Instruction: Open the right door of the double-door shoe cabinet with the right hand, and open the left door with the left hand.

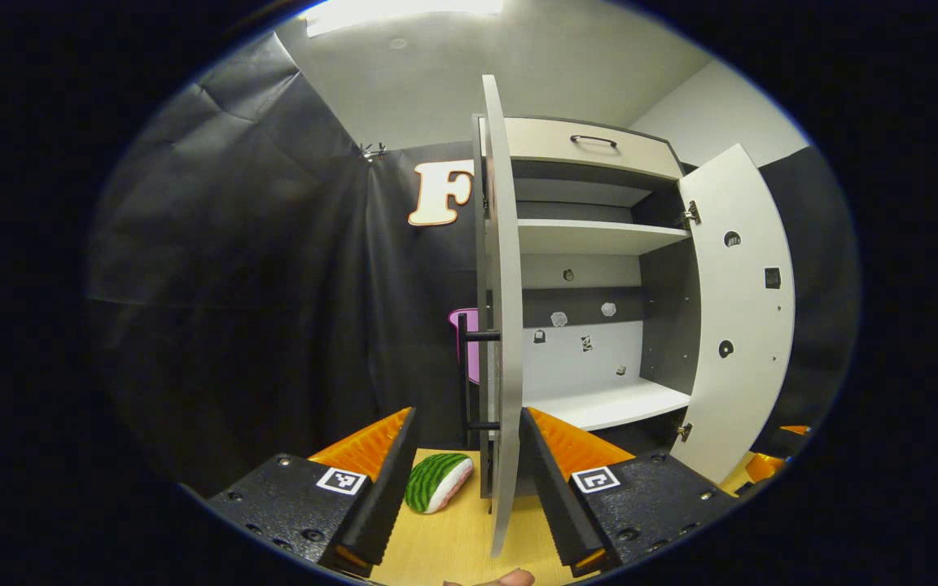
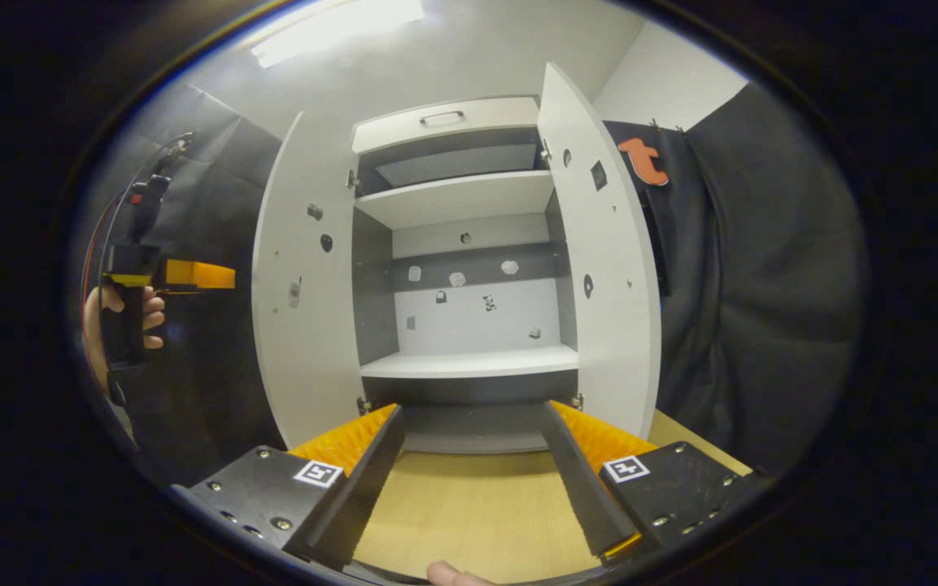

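The shoe cabinet (image 2: 469,362) stands white and grey on a wooden table, with both doors swung wide. In the left gripper view the left door (image 1: 503,268) shows edge-on, its black bar handle (image 1: 469,374) on the outer side. My left gripper (image 1: 467,415) is open, and the door's edge runs down between its fingers, closer to the right-hand one. The right door (image 1: 738,309) hangs open at the right. In the right gripper view my right gripper (image 2: 475,407) is open and holds nothing, facing the shelves between the left door (image 2: 302,285) and the right door (image 2: 607,268).
A watermelon-slice toy (image 1: 436,482) lies on the table (image 1: 453,545) beside the left door. A pink object (image 1: 462,342) sits behind that door. A drawer with a black handle (image 1: 593,140) tops the cabinet. A hand holds the left gripper (image 2: 192,275) left of the cabinet.
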